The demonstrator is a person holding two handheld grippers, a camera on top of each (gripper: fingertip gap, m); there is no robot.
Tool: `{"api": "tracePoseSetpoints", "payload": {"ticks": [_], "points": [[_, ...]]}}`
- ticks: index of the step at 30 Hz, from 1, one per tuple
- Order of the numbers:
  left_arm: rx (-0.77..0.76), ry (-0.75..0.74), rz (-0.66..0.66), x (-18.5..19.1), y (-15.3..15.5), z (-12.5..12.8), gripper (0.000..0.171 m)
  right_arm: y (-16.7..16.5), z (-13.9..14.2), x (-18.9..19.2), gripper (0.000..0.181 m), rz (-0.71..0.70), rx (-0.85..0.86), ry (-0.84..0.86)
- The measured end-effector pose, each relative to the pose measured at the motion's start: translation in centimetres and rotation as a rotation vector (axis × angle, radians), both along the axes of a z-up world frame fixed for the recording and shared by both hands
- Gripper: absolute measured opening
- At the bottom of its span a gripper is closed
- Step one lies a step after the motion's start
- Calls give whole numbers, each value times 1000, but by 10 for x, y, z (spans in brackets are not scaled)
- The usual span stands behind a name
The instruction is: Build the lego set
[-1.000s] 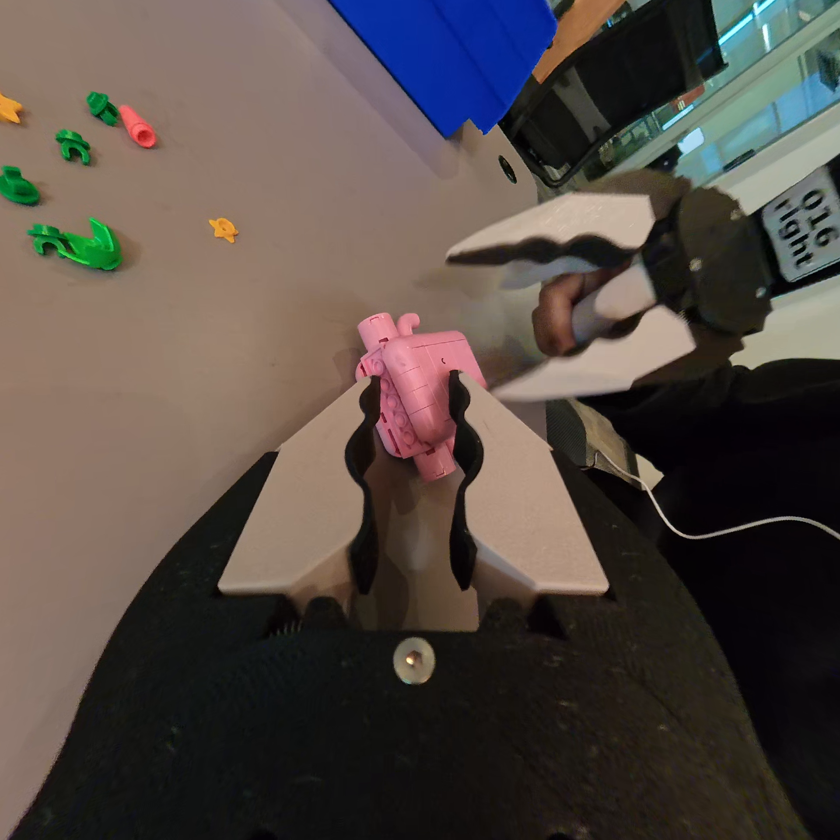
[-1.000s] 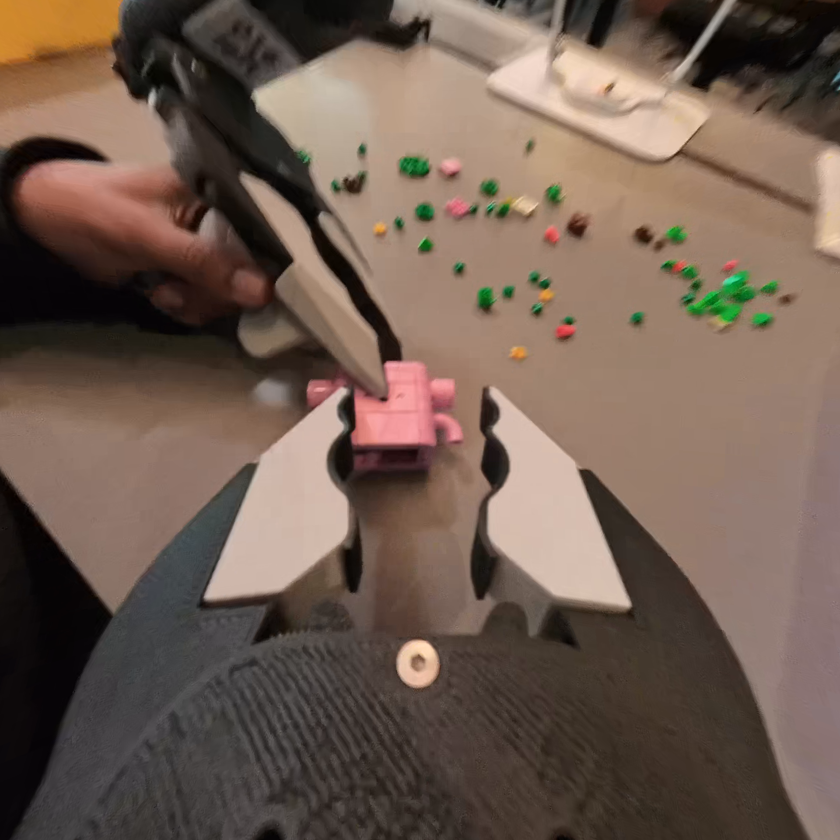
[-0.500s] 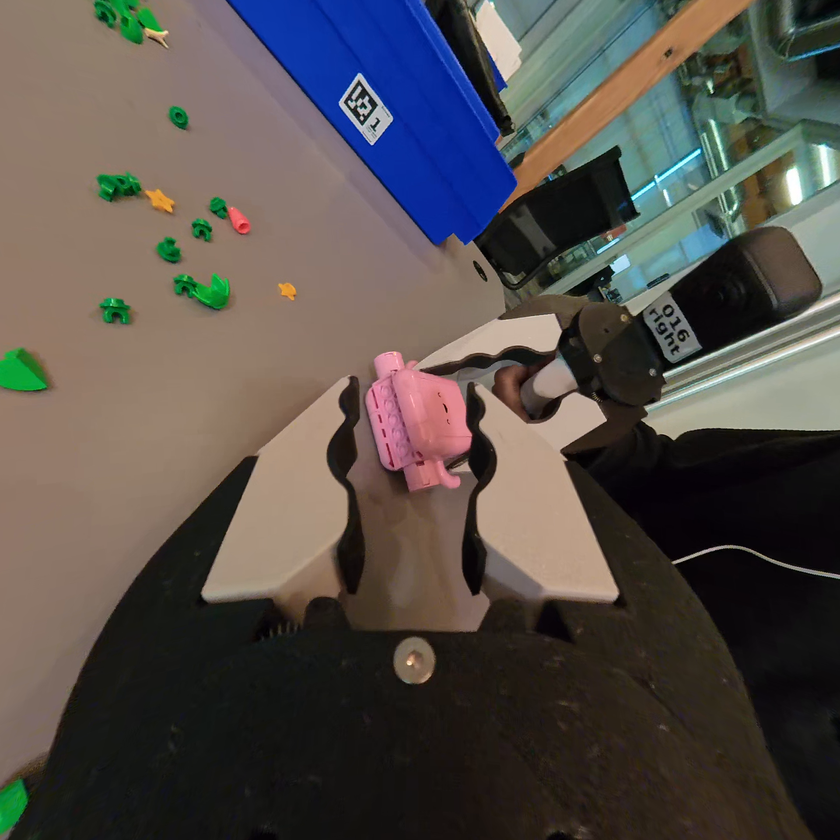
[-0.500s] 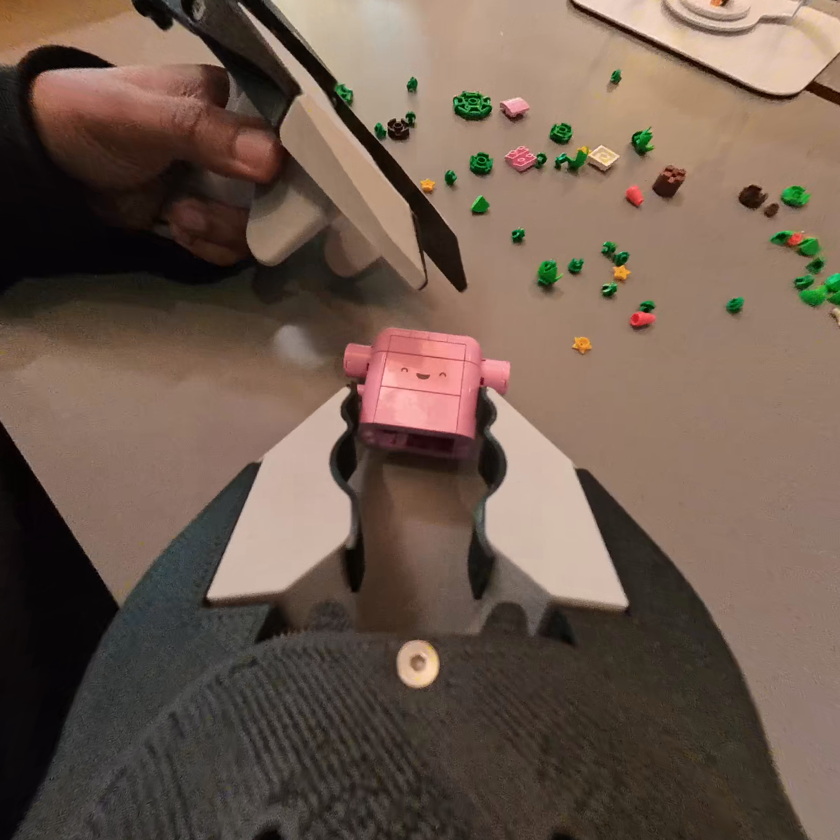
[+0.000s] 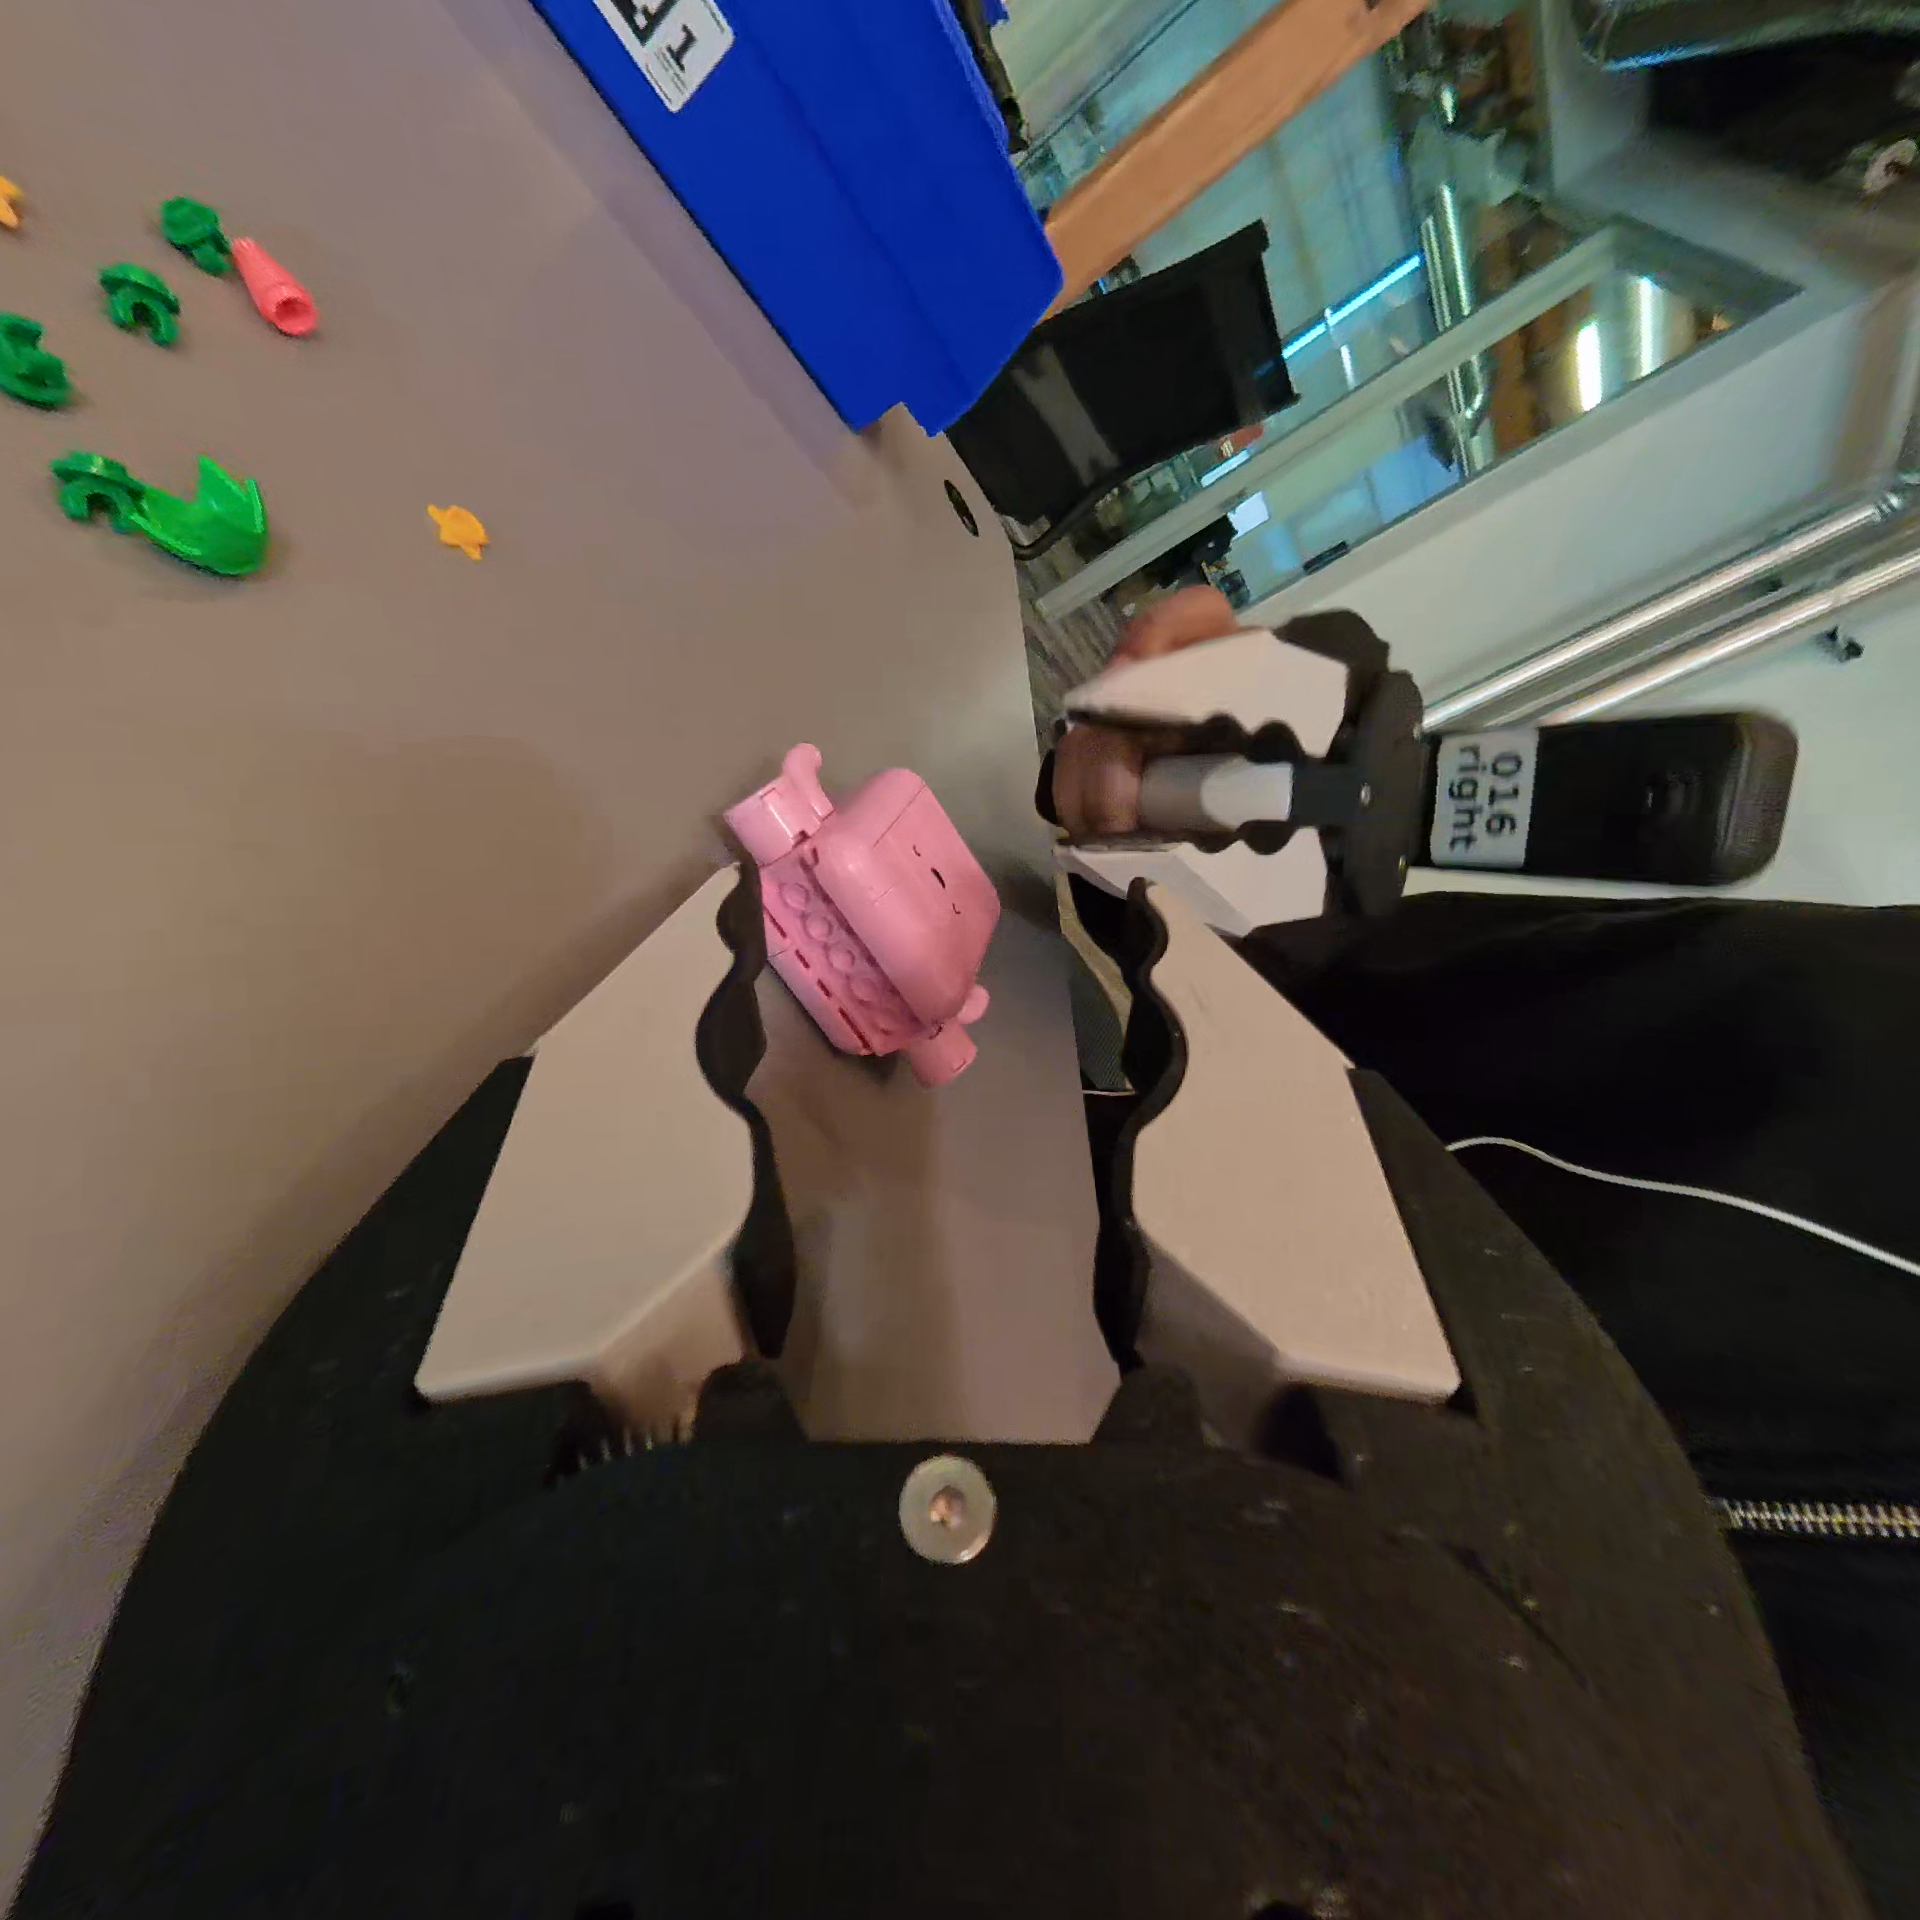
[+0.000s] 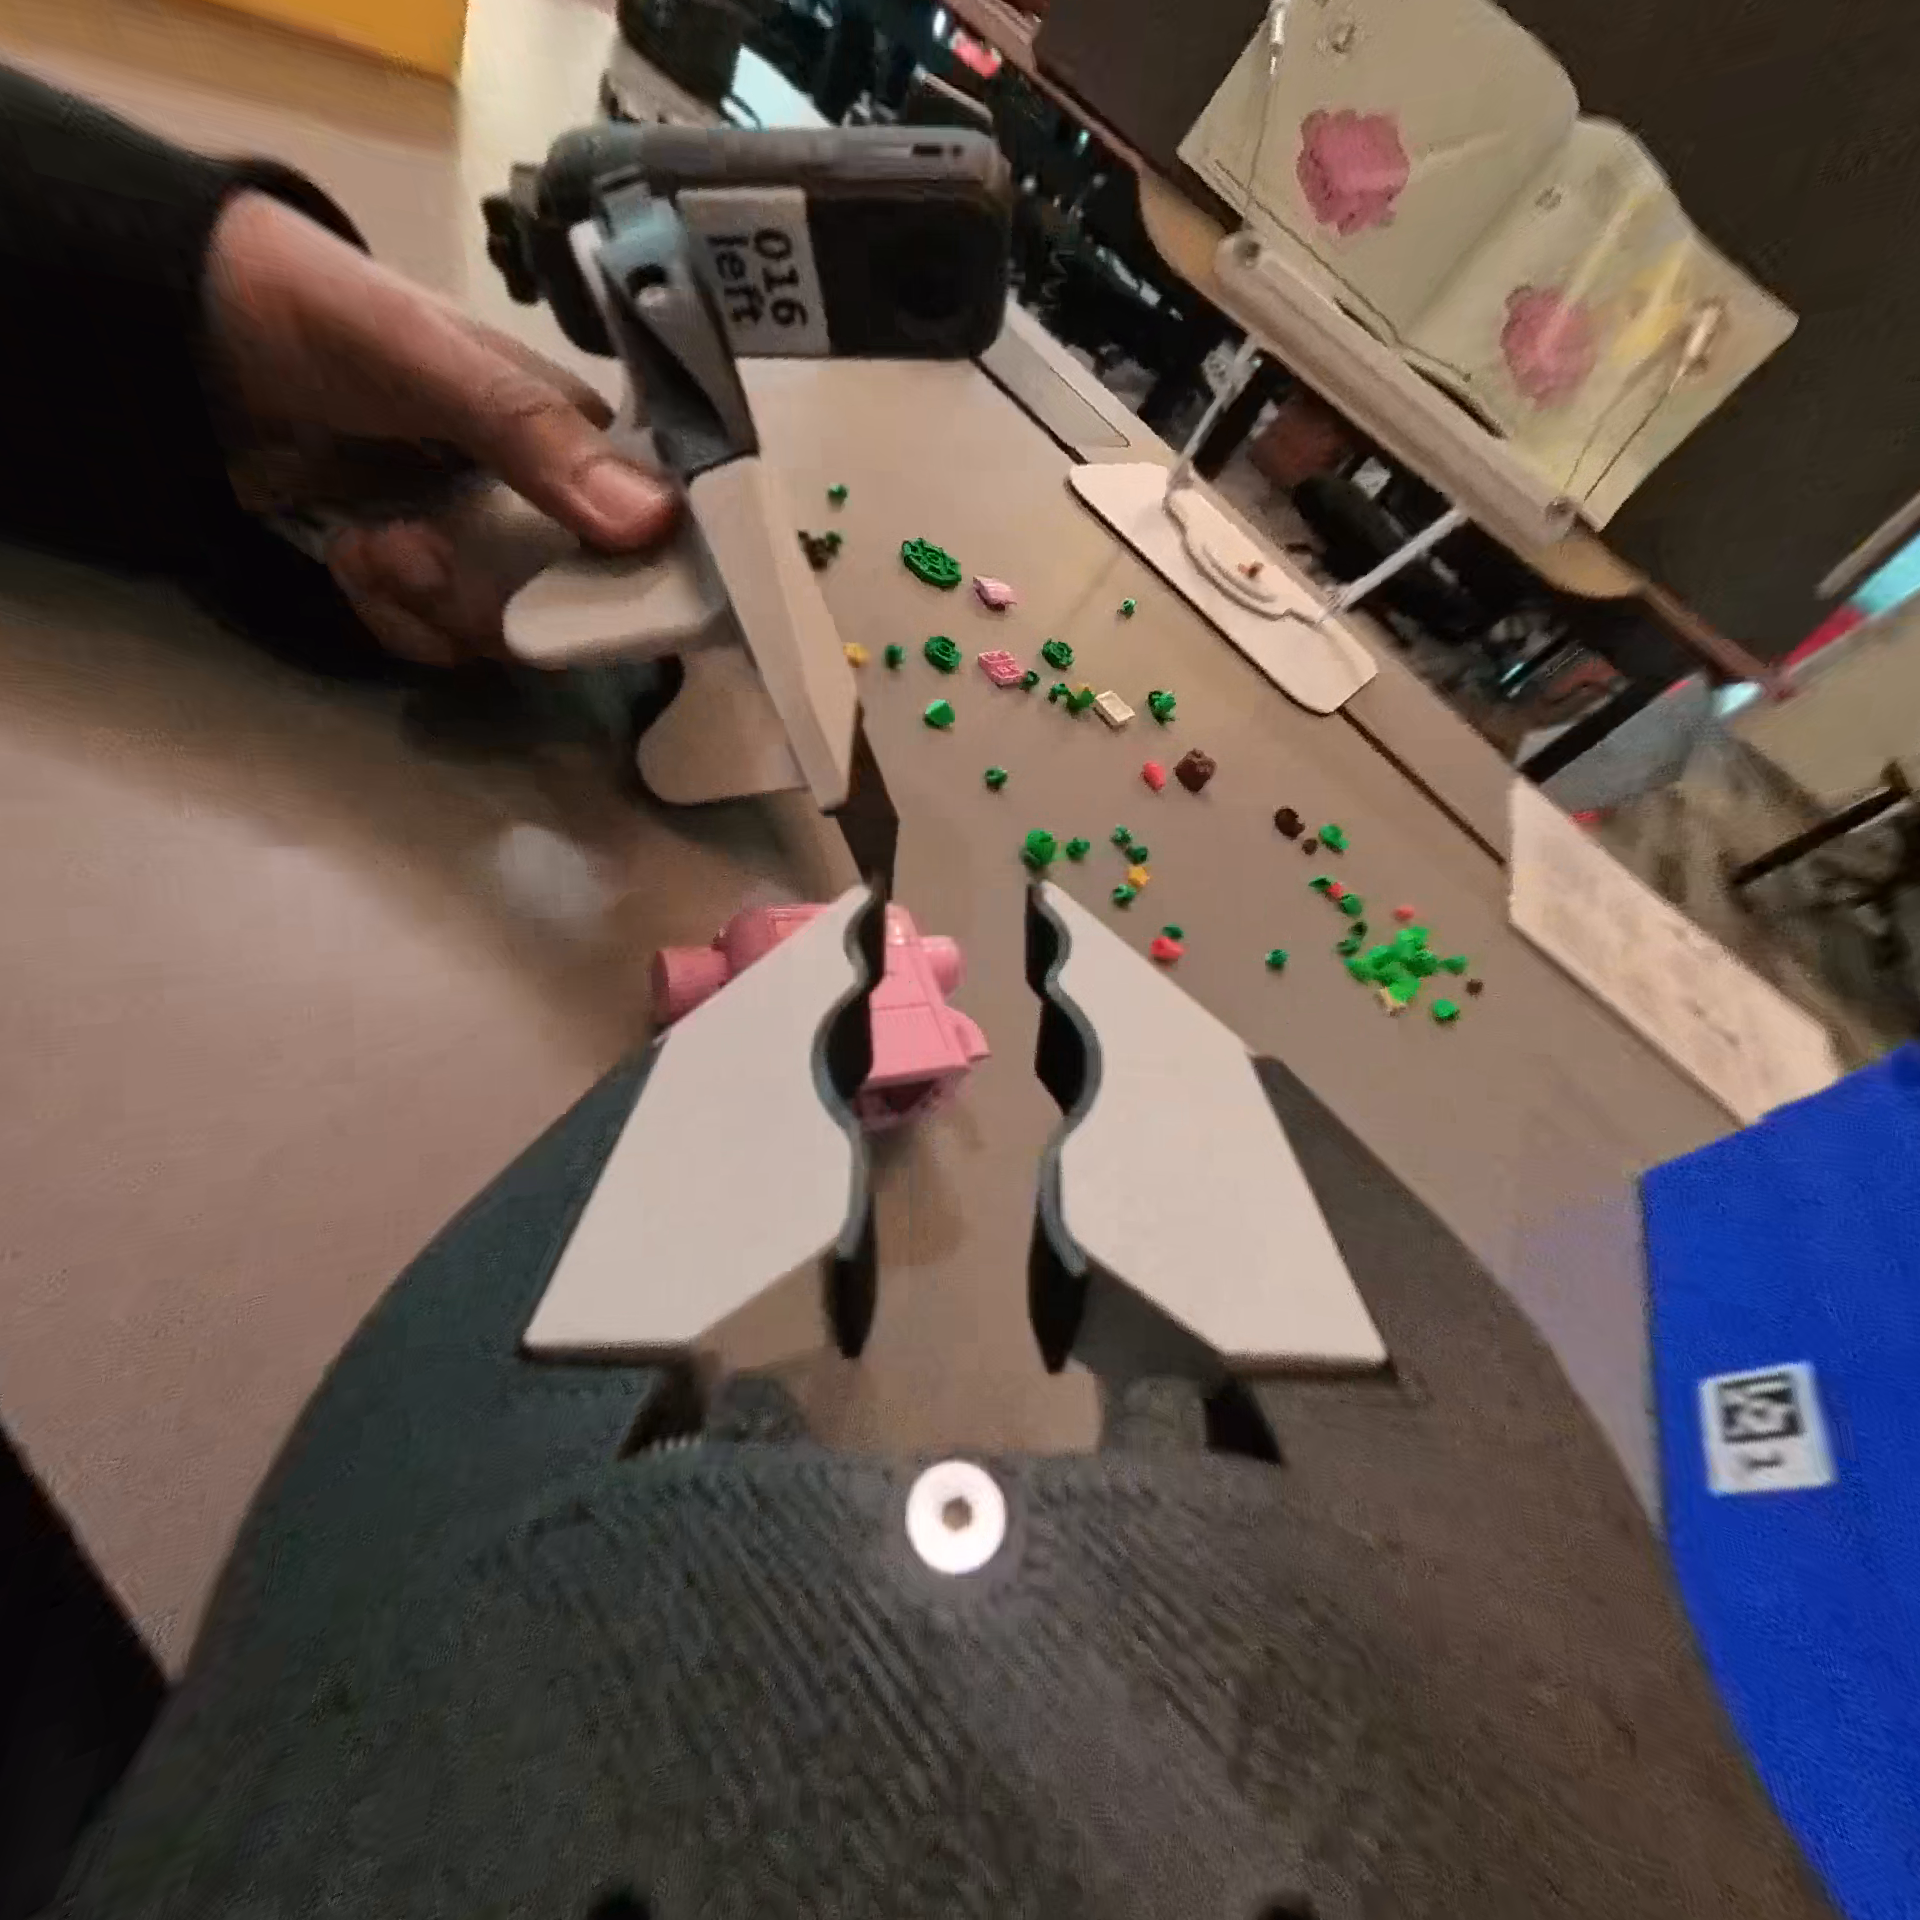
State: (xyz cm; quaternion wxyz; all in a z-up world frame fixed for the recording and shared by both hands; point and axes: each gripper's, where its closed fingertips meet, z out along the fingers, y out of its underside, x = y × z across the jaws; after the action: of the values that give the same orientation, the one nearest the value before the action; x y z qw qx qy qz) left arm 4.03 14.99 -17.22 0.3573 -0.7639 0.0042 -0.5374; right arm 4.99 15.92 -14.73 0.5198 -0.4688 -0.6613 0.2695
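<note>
1. Left wrist view: the left gripper (image 5: pixel 940 904) has its jaws spread wide, and the pink lego build (image 5: pixel 868 914) sits between the tips, hard up against the left finger with a clear gap to the right one. It's lying tilted on the grey desk (image 5: pixel 436 748), not pinched by anything. You can see its little face and a row of studs from here.

2. Same view, off to the right: the right gripper (image 5: pixel 1070 784) with its jaws apart and nothing between them but the person's hand behind. It's just beside the pink build, not touching it.

3. Only this view gets the close-up of the loose bits at far left: a green leaf piece (image 5: pixel 203 520), a tiny orange star (image 5: pixel 457 530) and a coral cone (image 5: pixel 275 301). The blue bin (image 5: pixel 831 208) runs along the far edge.

4. Right wrist view is blurry. The right gripper (image 6: pixel 956 899) is spread here too, and the pink lego build (image 6: pixel 914 997) is partly hidden behind its left finger, so you can't see the face.

5. What this view adds: the left gripper (image 6: pixel 878 831) coming in from the far left with a hand (image 6: pixel 416 468) on it, its tip right over the build. Can't tell its jaw gap from this angle.

6. Also only here: the whole scatter of green pieces (image 6: pixel 1397 956) across the far desk, a couple of brown pieces (image 6: pixel 1195 769), and a white stand (image 6: pixel 1236 592) holding an open booklet (image 6: pixel 1455 270).
</note>
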Motion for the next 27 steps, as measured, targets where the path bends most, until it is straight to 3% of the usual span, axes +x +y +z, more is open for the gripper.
{"api": "tracePoseSetpoints", "payload": {"ticks": [3, 6, 10, 13, 18, 22, 27], "points": [[4, -6, -1, 0, 0, 1, 62, 7, -12, 6, 70, -13, -310, -70], [-6, -22, 12, -3, 1, 1, 60, 4, -31, 9, 89, 24, -477, -190], [3, -40, 40, -9, 4, 3, 60, -2, -50, -2, 92, 45, -407, -296], [25, -47, 56, -14, 4, 6, 61, -4, -66, -9, 98, 52, -473, -382], [42, -39, 71, -18, 5, 8, 61, -13, -71, -7, 90, 134, -471, -438], [55, -34, 80, -19, 6, 10, 64, -10, -67, -6, 89, 129, -383, -380], [81, -70, 76, -16, 5, 17, 86, -6, -44, -11, 89, 115, -198, -217]]}}
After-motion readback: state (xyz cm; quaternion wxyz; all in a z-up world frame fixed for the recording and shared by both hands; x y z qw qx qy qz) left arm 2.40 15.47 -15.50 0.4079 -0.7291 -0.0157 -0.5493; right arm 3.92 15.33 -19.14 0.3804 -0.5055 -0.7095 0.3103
